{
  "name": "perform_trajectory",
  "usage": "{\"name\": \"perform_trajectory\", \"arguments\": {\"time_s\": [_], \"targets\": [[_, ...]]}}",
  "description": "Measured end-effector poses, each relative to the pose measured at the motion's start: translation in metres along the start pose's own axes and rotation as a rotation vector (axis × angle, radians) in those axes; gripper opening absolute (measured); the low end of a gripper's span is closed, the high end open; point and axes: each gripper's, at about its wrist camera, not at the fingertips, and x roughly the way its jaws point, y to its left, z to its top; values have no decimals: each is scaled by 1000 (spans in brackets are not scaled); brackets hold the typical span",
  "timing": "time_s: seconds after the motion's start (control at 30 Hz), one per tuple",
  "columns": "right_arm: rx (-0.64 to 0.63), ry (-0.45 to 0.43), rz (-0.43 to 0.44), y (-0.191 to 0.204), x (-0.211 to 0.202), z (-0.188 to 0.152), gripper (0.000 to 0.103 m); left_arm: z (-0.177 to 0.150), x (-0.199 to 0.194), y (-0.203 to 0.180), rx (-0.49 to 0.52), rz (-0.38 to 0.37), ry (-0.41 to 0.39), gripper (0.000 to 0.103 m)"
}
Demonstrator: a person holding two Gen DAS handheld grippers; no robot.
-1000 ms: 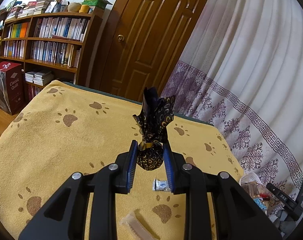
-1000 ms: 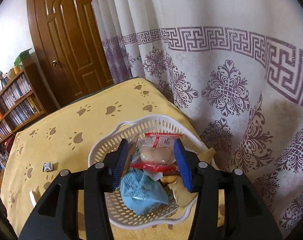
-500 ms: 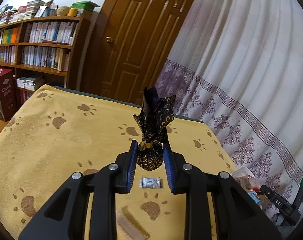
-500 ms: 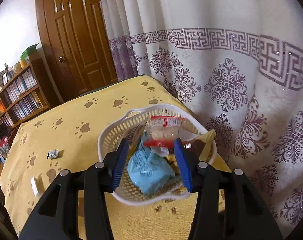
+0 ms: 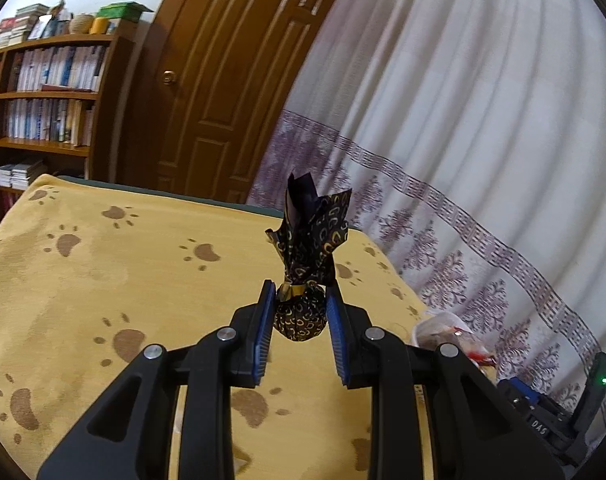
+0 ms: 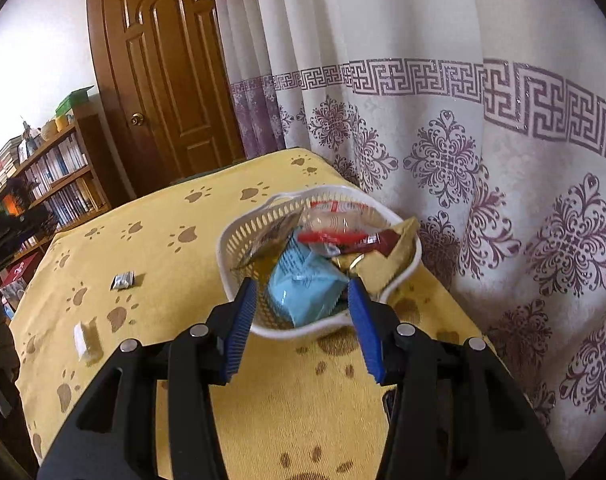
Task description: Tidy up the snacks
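My left gripper (image 5: 301,296) is shut on a dark sweet pouch (image 5: 303,318) with gold crescents, its twisted top standing upright above the fingers, held over the yellow paw-print cloth (image 5: 143,280). In the right wrist view, a white slotted basket (image 6: 239,240) sits near the table's right edge, holding a blue packet (image 6: 303,284), a clear packet with red ends (image 6: 331,220) and other wrappers. My right gripper (image 6: 301,286) is open just short of the basket's near rim, with nothing between its fingers. A small silver sweet (image 6: 123,280) and a pale bar (image 6: 85,338) lie on the cloth to the left.
A patterned curtain (image 6: 483,160) hangs close behind the basket and along the table's right side. A brown door (image 5: 231,92) and a bookshelf (image 5: 51,92) stand beyond the far edge. The basket's wrappers (image 5: 447,326) show at the right in the left wrist view.
My left gripper has swung right with the pouch; the silver sweet and pale bar left its view. My right gripper has drawn back from over the basket to before its near rim.
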Motion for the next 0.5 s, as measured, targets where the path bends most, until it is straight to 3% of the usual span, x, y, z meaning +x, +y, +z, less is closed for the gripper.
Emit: {"name": "perform_trajectory", "arguments": {"time_s": [0.5], "targets": [[19, 36, 50, -16, -1, -29, 51, -37, 26, -73, 152, -79, 89, 26]]}}
